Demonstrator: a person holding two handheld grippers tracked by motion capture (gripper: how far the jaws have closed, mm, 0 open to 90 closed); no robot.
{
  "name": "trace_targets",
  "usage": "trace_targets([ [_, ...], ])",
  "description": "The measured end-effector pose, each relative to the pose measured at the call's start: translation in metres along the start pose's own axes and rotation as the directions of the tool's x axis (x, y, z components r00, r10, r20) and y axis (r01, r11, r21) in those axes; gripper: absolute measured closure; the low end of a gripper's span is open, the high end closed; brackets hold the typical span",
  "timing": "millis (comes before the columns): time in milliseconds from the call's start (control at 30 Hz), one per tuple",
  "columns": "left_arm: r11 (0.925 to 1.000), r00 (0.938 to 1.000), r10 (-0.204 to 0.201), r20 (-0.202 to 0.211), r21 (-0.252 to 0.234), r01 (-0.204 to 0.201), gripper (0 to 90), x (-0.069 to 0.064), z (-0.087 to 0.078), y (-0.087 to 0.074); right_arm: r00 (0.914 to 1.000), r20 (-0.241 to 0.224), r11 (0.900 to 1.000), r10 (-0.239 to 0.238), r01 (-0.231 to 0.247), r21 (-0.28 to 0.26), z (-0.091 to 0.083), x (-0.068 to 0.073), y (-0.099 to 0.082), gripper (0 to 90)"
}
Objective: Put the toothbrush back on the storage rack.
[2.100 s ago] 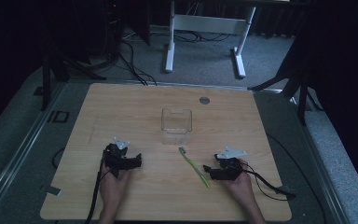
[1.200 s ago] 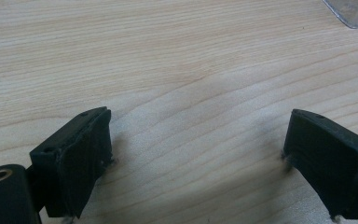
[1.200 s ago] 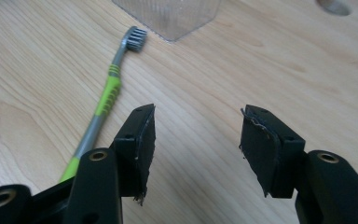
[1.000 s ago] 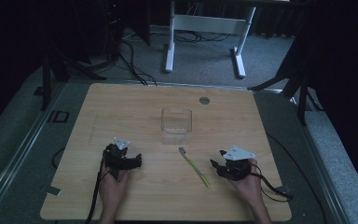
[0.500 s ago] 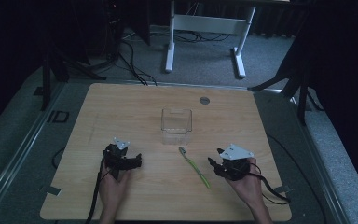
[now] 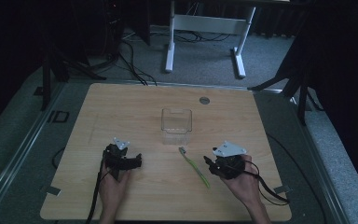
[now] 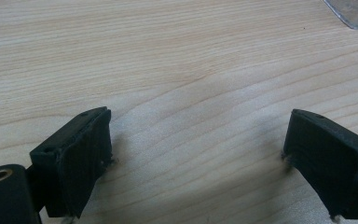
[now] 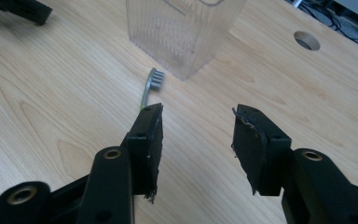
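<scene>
Turning inward since two seconds ago, the right gripper (image 6: pixel 208 163) is now pointing its jaws toward the table's middle from the front right, while the left gripper (image 6: pixel 137 161) is sitting just where it was. In the right gripper view the two black jaws are standing apart with nothing between them, hovering a little above the wood, and the bristled head of the green toothbrush (image 8: pixel 150 87) is showing just past the left-hand jaw. From the high view the toothbrush (image 6: pixel 195 167) is lying flat on the wooden table (image 6: pixel 121 107), running on a slant from its head near the clear plastic container (image 6: pixel 176 125) down toward the person's side, just beside the right gripper's jaws but not touching them. The right hand (image 6: pixel 244 182) is gripping that tool from behind, its cable trailing off toward the table's right edge. Over on the left, the left hand (image 6: pixel 114 186) is holding its gripper low over the table; in the left gripper view its jaws are spread wide and empty over bare wood grain, with a corner of the clear container (image 7: pixel 354 7) peeking in at the top right. That ribbed container is standing upright near the table's centre, and a round cable hole (image 6: pixel 204 100) is sitting beyond it toward the far edge.
</scene>
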State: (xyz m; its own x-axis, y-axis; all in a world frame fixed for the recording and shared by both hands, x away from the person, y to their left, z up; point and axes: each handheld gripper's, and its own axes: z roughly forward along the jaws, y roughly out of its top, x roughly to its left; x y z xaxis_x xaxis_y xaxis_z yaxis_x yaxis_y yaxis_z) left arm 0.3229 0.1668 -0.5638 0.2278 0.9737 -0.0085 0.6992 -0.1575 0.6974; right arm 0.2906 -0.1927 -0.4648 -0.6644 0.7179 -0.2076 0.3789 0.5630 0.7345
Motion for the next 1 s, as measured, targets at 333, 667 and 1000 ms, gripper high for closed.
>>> trace_targets([
  [333, 1.0, 1.0, -0.001, -0.001, 0.0, 0.001, 8.0, 0.0, 0.0, 0.0, 0.9994, -0.032, 0.9998, 0.011, -0.011, 0.018, 0.003, 0.003, 0.016, 55.3],
  [667, 1.0, 1.0, -0.001, -0.001, 0.0, 0.001, 7.9, 0.0, 0.0, 0.0, 0.9986, -0.05, 0.9978, 0.018, -0.015, 0.064, 0.009, 0.007, 0.028, 56.8],
  [1000, 1.0, 1.0, -0.001, -0.001, 0.0, 0.001, 8.0, 0.0, 0.0, 0.0, 0.9981, -0.057, 0.9922, 0.024, -0.017, 0.124, 0.018, 0.009, 0.033, 59.9],
])
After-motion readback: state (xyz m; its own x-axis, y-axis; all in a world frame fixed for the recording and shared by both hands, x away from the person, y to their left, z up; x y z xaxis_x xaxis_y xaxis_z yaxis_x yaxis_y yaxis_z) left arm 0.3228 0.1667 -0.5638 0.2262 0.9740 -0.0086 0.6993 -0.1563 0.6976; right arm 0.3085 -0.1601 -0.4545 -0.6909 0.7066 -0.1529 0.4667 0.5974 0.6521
